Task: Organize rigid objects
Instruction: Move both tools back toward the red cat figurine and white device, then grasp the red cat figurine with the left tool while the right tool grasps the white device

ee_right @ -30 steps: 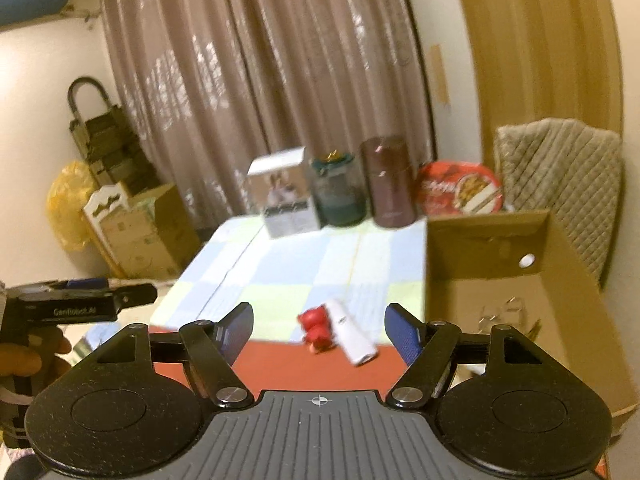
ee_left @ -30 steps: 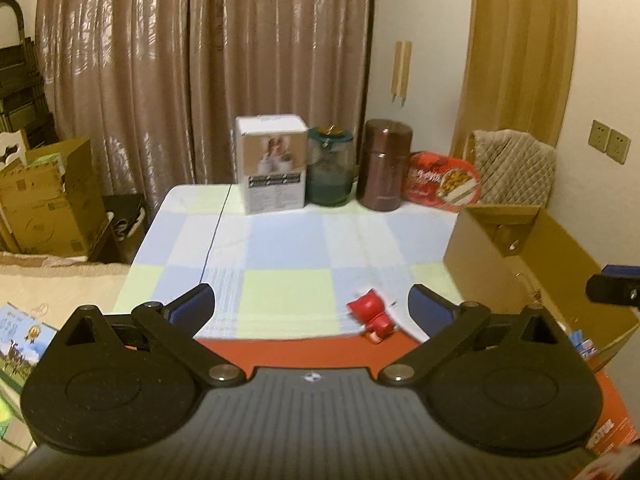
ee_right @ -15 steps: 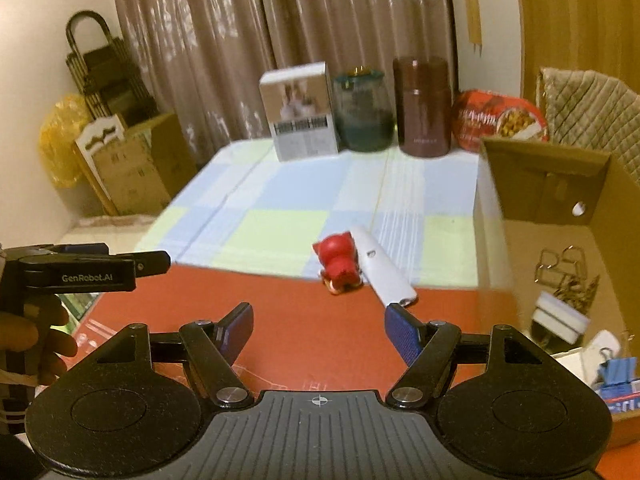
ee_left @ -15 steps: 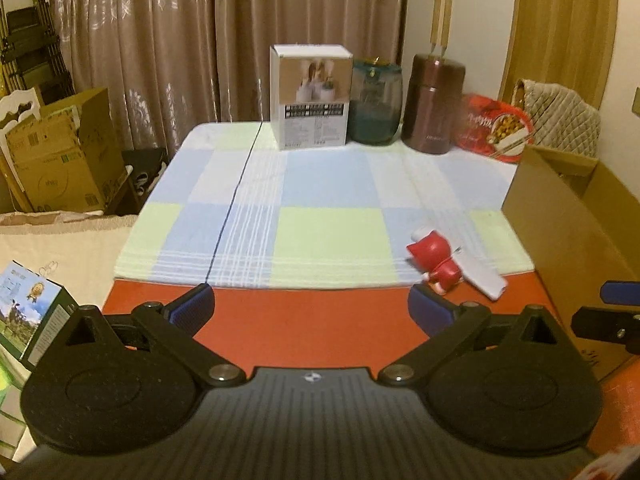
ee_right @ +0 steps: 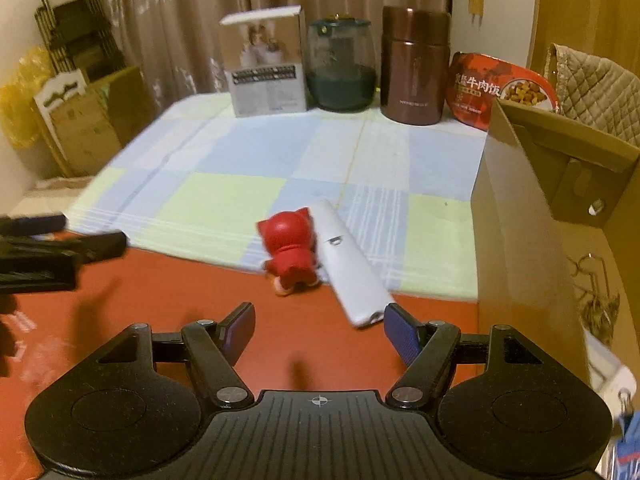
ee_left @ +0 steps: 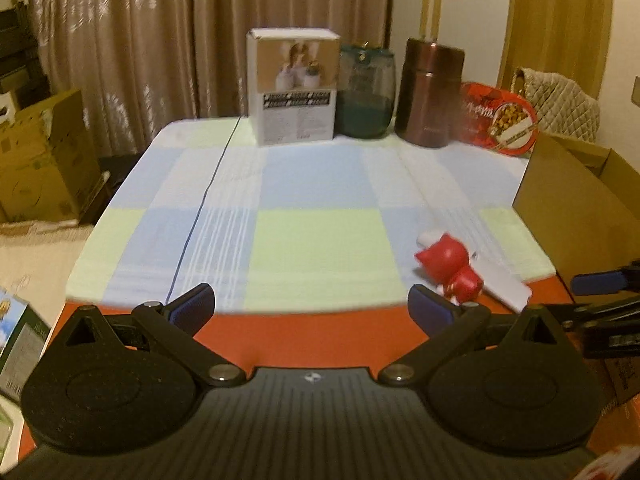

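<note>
The red figurine (ee_right: pixel 290 250) and the white remote (ee_right: pixel 348 268) lie touching at the near edge of the checked cloth (ee_right: pixel 224 196) on the counter, just left of the cardboard box (ee_right: pixel 520 240). The right gripper (ee_right: pixel 319 330) hangs with jaws spread and empty, both things straight ahead; the remote's long axis runs toward its right pad. The left gripper (ee_left: pixel 311 306), jaws also spread and empty, sees them off to its right, so the right hand looks better placed.

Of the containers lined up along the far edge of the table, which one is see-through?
The round teal glass jar, second from the left. The white box, the tall brown canister and the red food bowl are all opaque.
</note>
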Action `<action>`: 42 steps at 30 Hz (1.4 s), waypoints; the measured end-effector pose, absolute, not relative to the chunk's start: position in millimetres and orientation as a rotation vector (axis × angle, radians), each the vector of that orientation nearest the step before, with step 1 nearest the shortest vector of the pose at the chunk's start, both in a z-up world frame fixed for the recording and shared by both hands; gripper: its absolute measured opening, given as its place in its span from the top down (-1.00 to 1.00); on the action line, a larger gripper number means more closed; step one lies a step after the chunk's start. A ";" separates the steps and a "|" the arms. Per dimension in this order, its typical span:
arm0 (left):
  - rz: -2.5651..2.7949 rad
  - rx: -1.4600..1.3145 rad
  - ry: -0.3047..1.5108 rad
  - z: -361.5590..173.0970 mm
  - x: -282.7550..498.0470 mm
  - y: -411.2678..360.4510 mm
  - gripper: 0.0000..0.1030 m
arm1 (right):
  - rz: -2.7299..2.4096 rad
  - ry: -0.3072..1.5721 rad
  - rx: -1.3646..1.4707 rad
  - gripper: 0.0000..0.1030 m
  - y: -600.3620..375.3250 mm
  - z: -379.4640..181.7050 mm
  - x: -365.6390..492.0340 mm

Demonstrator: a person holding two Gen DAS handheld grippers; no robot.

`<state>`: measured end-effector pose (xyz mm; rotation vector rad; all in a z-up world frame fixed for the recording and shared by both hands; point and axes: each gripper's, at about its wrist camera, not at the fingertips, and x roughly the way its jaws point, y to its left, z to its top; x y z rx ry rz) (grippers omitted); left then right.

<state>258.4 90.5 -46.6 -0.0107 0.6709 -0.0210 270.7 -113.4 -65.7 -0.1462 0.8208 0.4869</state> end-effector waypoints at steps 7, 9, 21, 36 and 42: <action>-0.050 -0.015 0.712 -52.8 270.4 87.5 -0.96 | 0.389 0.885 -0.262 -0.22 -96.8 -102.8 305.8; -0.059 -0.008 0.718 -54.0 270.8 85.0 -0.96 | 0.374 0.880 -0.294 -0.20 -94.7 -108.9 311.6; -0.093 -0.025 0.741 -58.8 274.2 82.0 -0.96 | 0.427 0.903 -0.240 0.31 -93.5 -116.1 325.7; -0.110 -0.056 0.774 -67.7 278.6 90.5 -0.95 | 0.605 0.992 -0.200 0.32 -74.8 -104.6 268.0; -0.130 -0.080 0.794 -77.4 286.3 91.5 -0.92 | 0.519 0.970 -0.235 0.32 -81.2 -107.2 265.4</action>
